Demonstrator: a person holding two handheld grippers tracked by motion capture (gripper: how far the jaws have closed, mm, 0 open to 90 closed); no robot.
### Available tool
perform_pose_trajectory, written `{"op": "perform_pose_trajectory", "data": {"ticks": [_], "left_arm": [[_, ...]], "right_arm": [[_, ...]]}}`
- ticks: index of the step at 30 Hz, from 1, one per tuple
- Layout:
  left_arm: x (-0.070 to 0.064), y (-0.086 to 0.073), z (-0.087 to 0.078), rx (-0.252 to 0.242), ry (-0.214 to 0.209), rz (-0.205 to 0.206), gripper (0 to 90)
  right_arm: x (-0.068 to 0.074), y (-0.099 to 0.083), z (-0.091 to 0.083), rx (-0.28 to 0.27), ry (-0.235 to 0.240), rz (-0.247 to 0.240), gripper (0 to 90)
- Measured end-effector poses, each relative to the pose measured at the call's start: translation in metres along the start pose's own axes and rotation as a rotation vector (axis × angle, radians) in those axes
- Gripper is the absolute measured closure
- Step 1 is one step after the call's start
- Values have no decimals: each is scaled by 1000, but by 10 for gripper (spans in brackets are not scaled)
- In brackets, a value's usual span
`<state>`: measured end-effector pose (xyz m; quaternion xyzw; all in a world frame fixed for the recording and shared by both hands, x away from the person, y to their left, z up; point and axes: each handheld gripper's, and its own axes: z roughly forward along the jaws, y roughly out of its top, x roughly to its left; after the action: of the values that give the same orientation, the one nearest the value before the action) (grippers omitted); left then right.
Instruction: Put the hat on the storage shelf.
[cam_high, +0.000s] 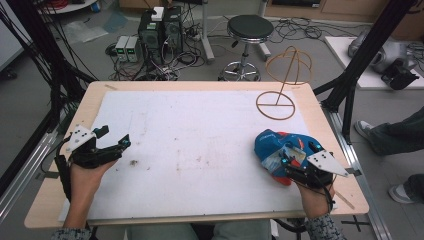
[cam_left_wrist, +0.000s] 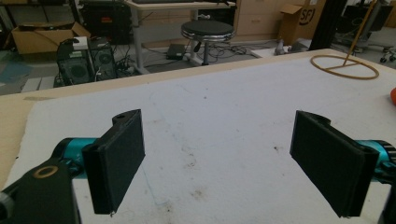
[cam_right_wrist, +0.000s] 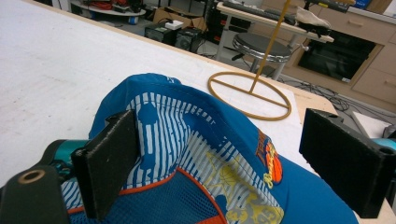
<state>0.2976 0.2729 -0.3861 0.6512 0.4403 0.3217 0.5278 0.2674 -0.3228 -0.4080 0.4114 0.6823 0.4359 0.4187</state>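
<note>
A blue cap (cam_high: 280, 145) with orange trim and a striped, patterned lining lies at the right of the white mat (cam_high: 200, 145). My right gripper (cam_high: 295, 161) hovers over the cap's near side, jaws open. In the right gripper view the cap (cam_right_wrist: 210, 168) sits between and below the spread jaws of that gripper (cam_right_wrist: 224, 163). A wooden wire hat stand (cam_high: 280, 80) rises at the back right, its ring base (cam_right_wrist: 250, 95) just beyond the cap. My left gripper (cam_high: 114, 145) rests at the mat's left edge, open and holding nothing (cam_left_wrist: 219, 163).
The mat's middle carries a few small dirt marks (cam_high: 134, 162). Behind the table stand a black stool (cam_high: 248, 30), computer boxes (cam_high: 160, 30) and tangled cables. A person's legs and shoes (cam_high: 385, 135) are at the right of the table.
</note>
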Motion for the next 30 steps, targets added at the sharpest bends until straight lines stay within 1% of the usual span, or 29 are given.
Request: {"op": "perform_pose_trajectory", "data": {"ticks": [3,7,9,17,30], "left_arm": [[1,-1,0,3,3,-2,180],[1,0,0,0,-1,-6,181],[1,0,0,5,-3,-1,181],[0,0,1,3,-5,-3,183],[1,0,0,4,-3,-2,185]], "right_arm": [[0,0,1,7,3,1,112],[1,0,1,0,3,-3,112],[1,0,1,4,4,2,112],[0,0,0,3,6,9,112],[2,0,0,1,14,6,114]]}}
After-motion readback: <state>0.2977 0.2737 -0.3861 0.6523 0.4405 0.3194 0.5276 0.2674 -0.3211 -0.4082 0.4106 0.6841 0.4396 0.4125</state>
